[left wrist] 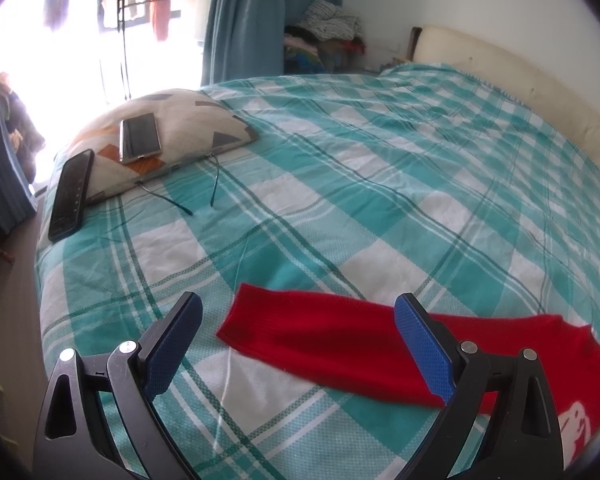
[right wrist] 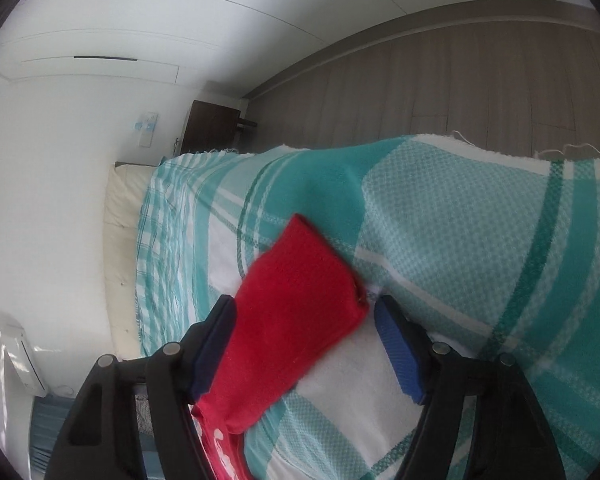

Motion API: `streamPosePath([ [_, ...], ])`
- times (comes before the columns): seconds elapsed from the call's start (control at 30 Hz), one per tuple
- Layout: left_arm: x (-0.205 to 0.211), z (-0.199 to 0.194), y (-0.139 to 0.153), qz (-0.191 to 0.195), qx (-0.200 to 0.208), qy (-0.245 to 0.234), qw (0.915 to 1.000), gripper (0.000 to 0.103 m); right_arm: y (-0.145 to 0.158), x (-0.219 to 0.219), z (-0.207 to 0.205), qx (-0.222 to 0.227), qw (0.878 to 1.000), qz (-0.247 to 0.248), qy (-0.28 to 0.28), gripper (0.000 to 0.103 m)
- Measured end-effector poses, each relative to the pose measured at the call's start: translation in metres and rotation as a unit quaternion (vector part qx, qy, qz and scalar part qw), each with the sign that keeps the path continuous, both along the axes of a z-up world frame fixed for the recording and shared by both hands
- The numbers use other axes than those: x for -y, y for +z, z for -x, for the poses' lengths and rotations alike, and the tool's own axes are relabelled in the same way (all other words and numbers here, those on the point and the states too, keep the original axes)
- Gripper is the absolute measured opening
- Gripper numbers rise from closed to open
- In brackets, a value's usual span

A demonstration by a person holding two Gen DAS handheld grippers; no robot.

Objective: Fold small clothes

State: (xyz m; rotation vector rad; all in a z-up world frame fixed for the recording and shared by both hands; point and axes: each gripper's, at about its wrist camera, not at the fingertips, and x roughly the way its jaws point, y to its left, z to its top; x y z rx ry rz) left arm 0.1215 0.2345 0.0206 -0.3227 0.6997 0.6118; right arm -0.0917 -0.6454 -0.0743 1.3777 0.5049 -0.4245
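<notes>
- Red garment [left wrist: 340, 344] lies spread on the bed [left wrist: 380, 184], unfolded.
- Left gripper [left wrist: 300, 344]: fingers released, empty.
- Right gripper [right wrist: 304, 344]: fingers spread around a sleeve, not clamped.

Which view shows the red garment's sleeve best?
Left wrist view: the red garment lies flat on the checked bedspread, one sleeve stretched out full length, white print at the edge. Right wrist view shows only a blurred sleeve end between the right gripper fingers, pads not pressing it.

A red garment [left wrist: 340, 344] with white print lies flat on the checked bedspread [left wrist: 340, 184].
</notes>
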Motion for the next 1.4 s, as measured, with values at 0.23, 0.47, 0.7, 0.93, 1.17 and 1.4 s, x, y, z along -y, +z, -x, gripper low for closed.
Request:
streamPosePath([
  [0.23,-0.002,-0.002,-0.003,0.006,-0.007,0.0,1.0,0.098,-0.008,-0.002,-0.026,-0.056,0.997,0.029,0.051,0.003],
  [0.47,-0.009,0.002,0.0,0.03,0.008,0.003,0.9995,0.098,0.112,-0.066,-0.075,-0.023,0.966,0.229,0.119,0.004],
  [0.7,-0.008,0.001,0.002,0.03,0.01,-0.003,0.9995,0.098,0.227,-0.252,-0.191,0.077,0.875,0.359,0.314,0.004],
  [0.93,-0.019,0.002,-0.001,0.031,0.006,0.011,0.9994,0.098,0.173,-0.423,-0.268,0.067,0.81,0.33,0.481,0.01],
  [1.17,-0.034,0.006,-0.003,0.052,0.01,0.025,0.9983,0.098,0.13,-0.438,-0.258,0.072,0.803,0.268,0.528,0.055],
  [1.4,-0.027,0.006,-0.005,0.072,0.01,0.009,0.9973,0.098,0.122,-0.35,-0.202,0.019,0.806,0.357,0.471,0.065],
])
